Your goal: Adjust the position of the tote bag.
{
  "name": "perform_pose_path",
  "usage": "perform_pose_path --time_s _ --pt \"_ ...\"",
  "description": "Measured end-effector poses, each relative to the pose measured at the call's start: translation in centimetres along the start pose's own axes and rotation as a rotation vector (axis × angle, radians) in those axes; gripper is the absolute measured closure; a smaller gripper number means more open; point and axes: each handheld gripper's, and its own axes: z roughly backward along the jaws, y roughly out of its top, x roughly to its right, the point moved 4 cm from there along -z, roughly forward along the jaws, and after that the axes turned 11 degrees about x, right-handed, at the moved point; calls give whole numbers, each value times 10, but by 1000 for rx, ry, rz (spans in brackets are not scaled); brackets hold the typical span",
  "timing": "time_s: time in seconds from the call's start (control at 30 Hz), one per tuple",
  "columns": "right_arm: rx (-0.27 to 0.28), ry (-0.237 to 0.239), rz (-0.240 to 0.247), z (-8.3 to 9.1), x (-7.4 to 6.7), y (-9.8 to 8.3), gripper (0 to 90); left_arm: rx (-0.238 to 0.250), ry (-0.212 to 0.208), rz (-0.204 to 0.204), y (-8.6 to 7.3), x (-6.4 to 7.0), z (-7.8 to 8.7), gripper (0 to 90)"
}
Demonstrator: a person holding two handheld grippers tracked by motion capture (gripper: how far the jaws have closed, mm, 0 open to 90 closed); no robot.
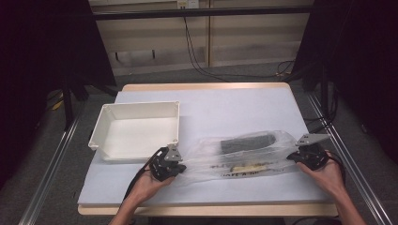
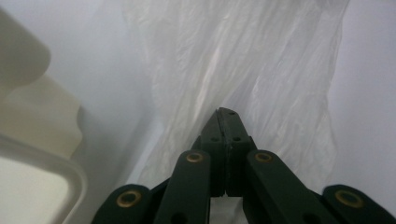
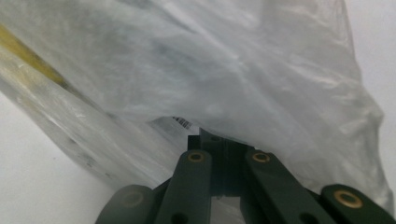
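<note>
plastic bag (image 1: 244,157) lengthwise across the table, left gripper (image 1: 174,165) and right gripper (image 1: 300,154) clamped on opposite ends

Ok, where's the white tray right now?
In the high view the white tray sits on the table's left half, just beyond the left hand-held gripper and left of the plastic bag.

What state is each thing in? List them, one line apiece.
Plastic bag: lying on the table, stretched between both grippers, a dark item inside.
White bin: upright, empty, beside the bag.
Left gripper: shut on the bag's left end.
Right gripper: shut on the bag's right end.
</note>
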Motion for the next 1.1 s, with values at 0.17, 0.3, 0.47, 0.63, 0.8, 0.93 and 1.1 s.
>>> perform_pose_path --time_s 0.17,0.3,0.47,0.63,0.8,0.93,1.1 --pt "62 56 0 8 -5 3 900 72 -27 -5 10 9 4 855" --pt "87 78 13 9 -14 4 840 115 -53 -4 17 14 6 821" --pt "135 123 26 15 -25 12 816 178 -111 -5 32 23 7 820" --pt "150 177 24 14 -38 14 841 178 -153 -48 47 33 -2 886" --pt "148 192 52 15 -46 15 845 212 -184 -68 63 36 -8 876" --pt "159 209 59 18 -50 17 858 212 -193 -75 70 35 -10 899" --pt "170 241 63 12 -53 24 870 186 -196 -62 72 31 -26 900"
